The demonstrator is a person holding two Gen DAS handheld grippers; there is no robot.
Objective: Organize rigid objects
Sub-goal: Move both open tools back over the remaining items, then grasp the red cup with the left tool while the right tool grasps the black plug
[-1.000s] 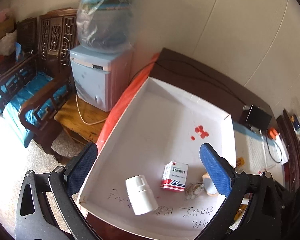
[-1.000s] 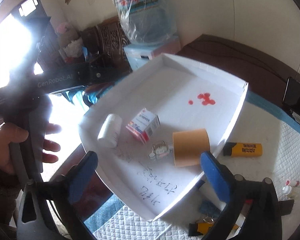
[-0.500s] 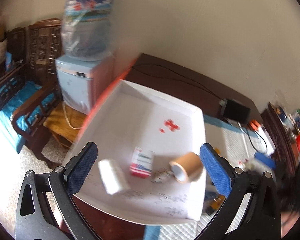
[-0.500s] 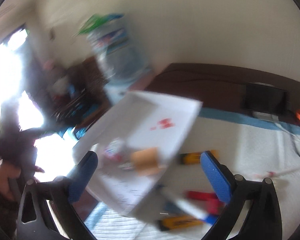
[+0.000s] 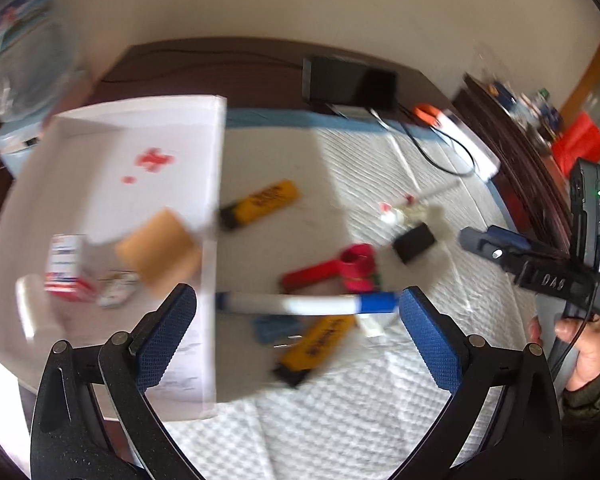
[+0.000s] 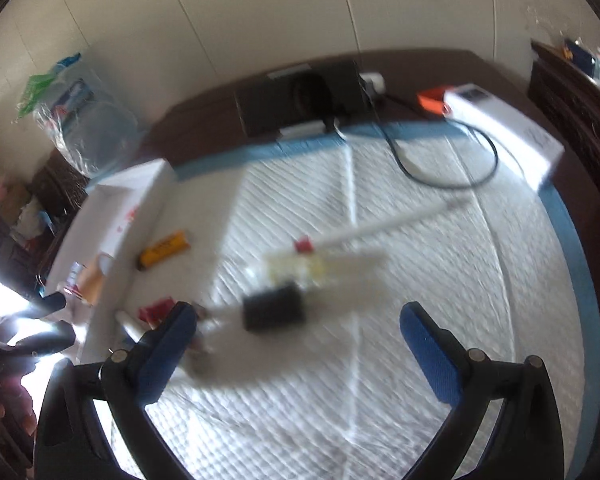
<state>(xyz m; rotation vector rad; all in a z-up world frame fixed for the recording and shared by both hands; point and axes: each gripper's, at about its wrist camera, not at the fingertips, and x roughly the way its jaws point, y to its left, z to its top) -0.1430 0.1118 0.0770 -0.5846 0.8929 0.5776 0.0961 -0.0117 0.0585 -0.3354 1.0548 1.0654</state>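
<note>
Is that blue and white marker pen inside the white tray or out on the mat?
Out. The marker lies flat on the quilted mat, beside the tray.

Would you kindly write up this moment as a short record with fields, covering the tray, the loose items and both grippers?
tray: white cardboard tray at the mat's left edge
in tray: tape roll, medicine box, white bottle
on mat: blue-capped marker, two yellow lighters, red tool, black block
left hand-held gripper: open, empty, above the marker
right hand-held gripper: open, empty, near the black block
image quality: motion-blurred
</note>
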